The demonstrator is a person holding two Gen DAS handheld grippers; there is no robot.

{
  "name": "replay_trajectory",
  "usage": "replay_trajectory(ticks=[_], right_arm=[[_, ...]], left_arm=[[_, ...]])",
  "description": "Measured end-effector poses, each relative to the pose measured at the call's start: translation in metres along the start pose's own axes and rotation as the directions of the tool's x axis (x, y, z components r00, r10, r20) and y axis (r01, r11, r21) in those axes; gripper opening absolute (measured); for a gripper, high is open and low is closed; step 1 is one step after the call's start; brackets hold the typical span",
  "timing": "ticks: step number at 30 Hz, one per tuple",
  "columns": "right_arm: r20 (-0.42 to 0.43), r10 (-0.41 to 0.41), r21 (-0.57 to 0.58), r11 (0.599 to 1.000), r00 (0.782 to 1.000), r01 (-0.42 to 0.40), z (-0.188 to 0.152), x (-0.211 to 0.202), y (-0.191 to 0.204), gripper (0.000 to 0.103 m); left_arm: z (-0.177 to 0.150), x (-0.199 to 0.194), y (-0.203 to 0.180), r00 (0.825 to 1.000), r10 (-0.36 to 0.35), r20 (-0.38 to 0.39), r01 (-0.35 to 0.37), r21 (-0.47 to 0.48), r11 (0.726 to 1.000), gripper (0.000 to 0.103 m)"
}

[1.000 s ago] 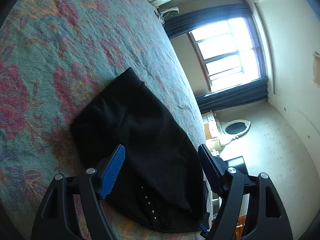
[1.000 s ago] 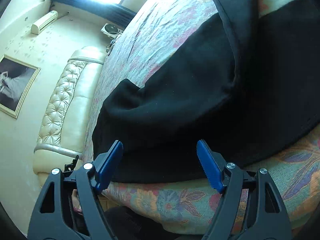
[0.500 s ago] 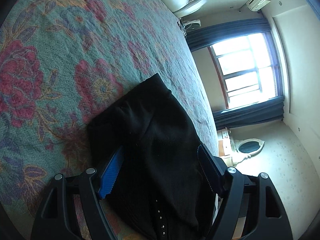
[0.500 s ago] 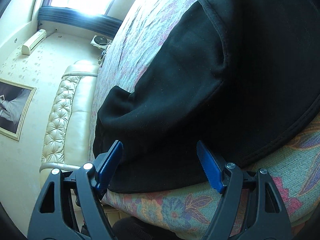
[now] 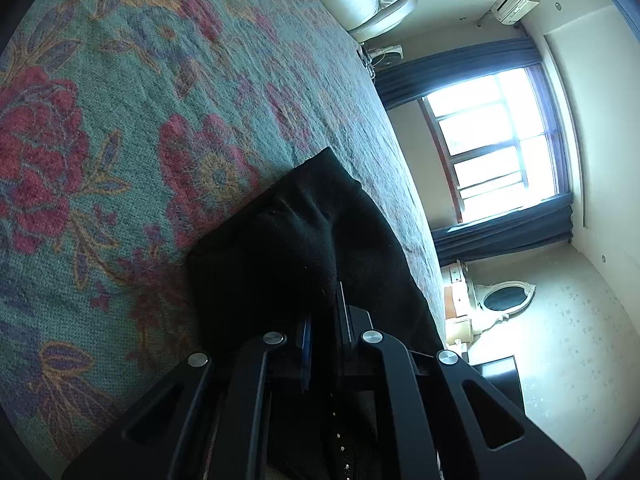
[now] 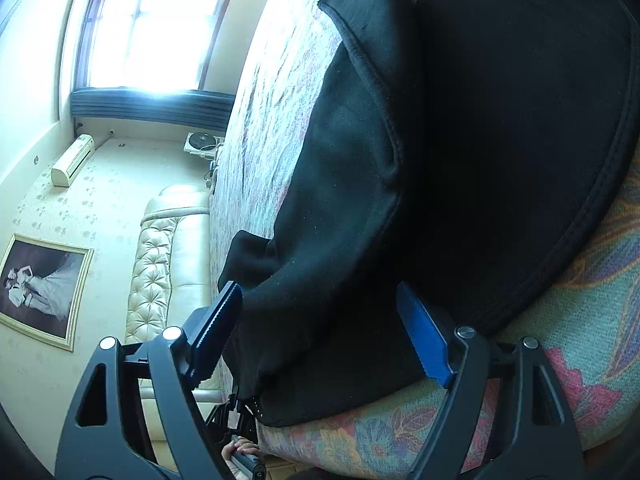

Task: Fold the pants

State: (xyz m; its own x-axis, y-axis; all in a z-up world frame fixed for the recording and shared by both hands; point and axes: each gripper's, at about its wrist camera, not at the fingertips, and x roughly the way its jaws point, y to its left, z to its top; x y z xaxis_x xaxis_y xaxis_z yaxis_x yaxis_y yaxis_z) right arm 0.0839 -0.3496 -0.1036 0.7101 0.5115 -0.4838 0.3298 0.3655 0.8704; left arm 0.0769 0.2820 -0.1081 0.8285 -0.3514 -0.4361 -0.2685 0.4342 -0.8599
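1. Covering most of both views: bed (image 5: 168, 128) under a floral bedspread, teal ground with red blooms.
2. Black pants (image 5: 304, 248) lie on the bed near its edge, folded over themselves in thick layers. Stitched hem curves along the right in the right wrist view (image 6: 500, 152). Fabric so dark that individual folds are hard to separate; row of small pale studs shows at the low edge.
3. Left tongs (image 5: 326, 328) have just been closing; now clamped tight on a raised ridge of the pants, blue pads almost hidden by cloth.
4. Right tongs (image 6: 320, 332) spread wide, straddling the near edge of the pants; pads not pressing the fabric.
5. A hand (image 6: 240, 450) sits below the bed edge, partly cut off.
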Motion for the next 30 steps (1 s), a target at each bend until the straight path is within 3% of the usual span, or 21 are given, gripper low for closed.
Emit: replay_trajectory(ticks=[1, 4, 6, 10, 20, 24, 30], right_arm=[[0.01, -0.011, -0.018, 1.0, 1.0, 0.011, -0.001, 0.003, 0.001, 0.078], [0.039, -0.035, -0.034, 0.999, 0.999, 0.037, -0.001, 0.009, 0.006, 0.059], [0.048, -0.074, -0.047, 0.996, 0.996, 0.076, 0.0, 0.009, 0.005, 0.029], [0.045, -0.084, -0.054, 0.995, 0.995, 0.086, 0.002, 0.011, 0.001, 0.008], [0.074, 0.015, -0.091, 0.996, 0.997, -0.008, -0.002, -0.021, 0.023, 0.007], [0.052, 0.003, -0.084, 0.997, 0.999, 0.002, -0.01, -0.034, 0.018, 0.007], [0.011, -0.056, -0.054, 0.997, 0.998, 0.057, -0.02, -0.039, -0.006, 0.007]], left_arm=[[0.001, 0.001, -0.001, 1.0, -0.002, 0.001, 0.002, 0.0, 1.0, 0.008], [0.004, 0.004, -0.003, 1.0, 0.0, -0.003, 0.0, 0.001, 1.0, 0.008], [0.003, 0.006, -0.002, 1.0, 0.01, -0.012, -0.01, 0.0, 1.0, 0.008], [0.001, 0.007, 0.0, 0.999, 0.029, -0.027, -0.028, 0.014, 0.999, 0.008], [0.001, -0.023, -0.021, 0.998, -0.053, 0.024, 0.052, 0.044, 0.998, 0.007], [-0.005, -0.039, -0.023, 0.998, -0.054, 0.027, 0.053, 0.046, 0.998, 0.007], [-0.013, -0.04, 0.003, 1.0, 0.007, -0.002, -0.007, 0.013, 1.0, 0.007]])
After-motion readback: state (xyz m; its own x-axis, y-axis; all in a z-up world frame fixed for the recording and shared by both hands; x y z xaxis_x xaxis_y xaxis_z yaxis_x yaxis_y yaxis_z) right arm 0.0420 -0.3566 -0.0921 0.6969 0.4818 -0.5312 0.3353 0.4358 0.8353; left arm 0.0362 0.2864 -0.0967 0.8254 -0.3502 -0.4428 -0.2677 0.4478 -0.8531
